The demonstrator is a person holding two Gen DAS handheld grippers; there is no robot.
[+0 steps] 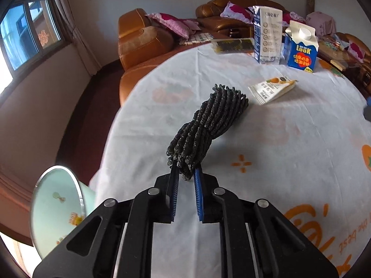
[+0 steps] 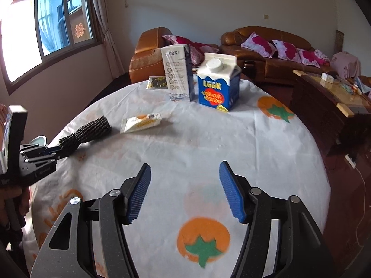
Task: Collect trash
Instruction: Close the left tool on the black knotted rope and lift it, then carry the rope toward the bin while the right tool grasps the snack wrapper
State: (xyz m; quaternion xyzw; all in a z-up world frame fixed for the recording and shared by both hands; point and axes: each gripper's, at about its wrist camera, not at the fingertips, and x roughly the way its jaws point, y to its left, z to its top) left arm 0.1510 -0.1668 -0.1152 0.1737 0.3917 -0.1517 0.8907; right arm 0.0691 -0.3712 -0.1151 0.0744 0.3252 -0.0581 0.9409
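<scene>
- Left wrist view: the left gripper [image 1: 186,173] is pinching the near end of a black foam net sleeve [image 1: 206,127], whose bunched end sits between the blue pads.
- The sleeve's long axis runs away from the gripper toward the far right, its free end flaring near a flat snack wrapper [image 1: 272,90] on the table [image 1: 301,139]. Whether that far end touches the cloth or hangs just above it is hard to tell.
- A pale enamel basin [image 1: 60,208] sits off the table's left edge, beside the gripper's left flank. It looks like the collecting vessel, so the held sleeve would have to swing left and back toward it. Its lower part is cut off by the gripper body.
- Toward the far edge stand a tall white carton [image 1: 266,34] and a blue carton [image 1: 301,51], with a flat dark packet [image 1: 233,45] behind them.
- Right wrist view: the right gripper [image 2: 185,192] is spread wide over bare cloth near the table's front edge, with nothing between its pads.
- From here the wrapper [image 2: 143,121] lies ahead and to the left, long axis roughly crosswise. The left gripper [image 2: 55,154] with its sleeve [image 2: 88,131] is at the left edge.
- The wrapper appears nearer the left gripper, but that one is occupied. The right is the free one.
- Only a sliver of the basin shows behind the left gripper.
</scene>
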